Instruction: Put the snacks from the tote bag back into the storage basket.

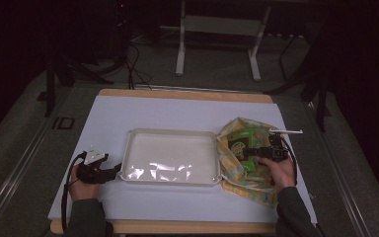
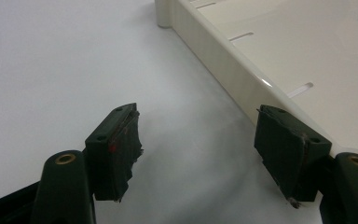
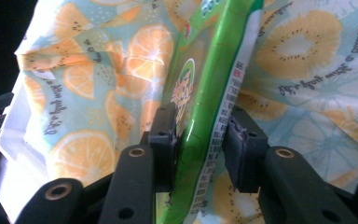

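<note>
Covering most of the wooden table is a white sheet, and at its middle sits a shallow cream tray with slots along its wall. Just right of the tray, touching its near right corner, lies an open cloth bag printed with orange and lemon slices on pale blue; in the right gripper view its fabric spreads on both sides of the jaws. A green snack packet stands inside the bag's mouth, on edge, its glossy face and white printed seam turned toward the camera on the gripper. The right gripper, held in the person's right hand at the bag's right side, has its jaws drawn in around the packet, the left pad pressed to the green face and the right pad against the seam edge. The left gripper, in the left hand, rests on the sheet just left of the tray's near left corner, jaws spread wide with nothing between them, one pad close beside the tray wall.
</note>
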Tool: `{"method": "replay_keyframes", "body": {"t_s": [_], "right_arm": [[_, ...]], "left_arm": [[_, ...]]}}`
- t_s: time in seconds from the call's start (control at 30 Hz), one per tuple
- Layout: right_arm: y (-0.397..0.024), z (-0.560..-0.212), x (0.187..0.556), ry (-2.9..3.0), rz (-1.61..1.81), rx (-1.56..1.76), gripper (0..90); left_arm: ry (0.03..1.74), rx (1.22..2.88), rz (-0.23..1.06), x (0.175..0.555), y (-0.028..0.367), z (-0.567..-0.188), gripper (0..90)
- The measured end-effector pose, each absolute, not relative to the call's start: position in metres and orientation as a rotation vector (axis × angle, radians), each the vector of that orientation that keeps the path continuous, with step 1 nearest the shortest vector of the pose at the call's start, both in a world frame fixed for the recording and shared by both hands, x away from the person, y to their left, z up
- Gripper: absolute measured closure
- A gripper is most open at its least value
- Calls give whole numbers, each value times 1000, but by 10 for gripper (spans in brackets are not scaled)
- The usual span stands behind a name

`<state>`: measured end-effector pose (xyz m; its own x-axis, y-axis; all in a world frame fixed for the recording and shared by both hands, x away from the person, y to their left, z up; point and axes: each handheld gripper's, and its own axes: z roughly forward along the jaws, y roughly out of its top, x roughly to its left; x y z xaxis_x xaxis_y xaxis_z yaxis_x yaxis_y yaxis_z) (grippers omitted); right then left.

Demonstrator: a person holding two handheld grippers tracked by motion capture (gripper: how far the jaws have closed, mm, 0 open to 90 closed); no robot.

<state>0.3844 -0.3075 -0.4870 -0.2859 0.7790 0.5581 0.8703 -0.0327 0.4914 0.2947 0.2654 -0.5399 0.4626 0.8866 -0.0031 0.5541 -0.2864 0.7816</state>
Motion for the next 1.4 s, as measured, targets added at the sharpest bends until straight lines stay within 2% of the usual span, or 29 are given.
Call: {"method": "replay_keyframes", "body": {"t_s": [0.33, 1.4], "right_arm": [[-311, -476, 377, -2113, -1284, -1828, 727], [-328, -457, 364, -2134, -1355, -1852, 733]], "left_arm": [[1199, 1977, 575, 295, 265, -540, 314], [1199, 1975, 579, 294, 265, -540, 315]]}}
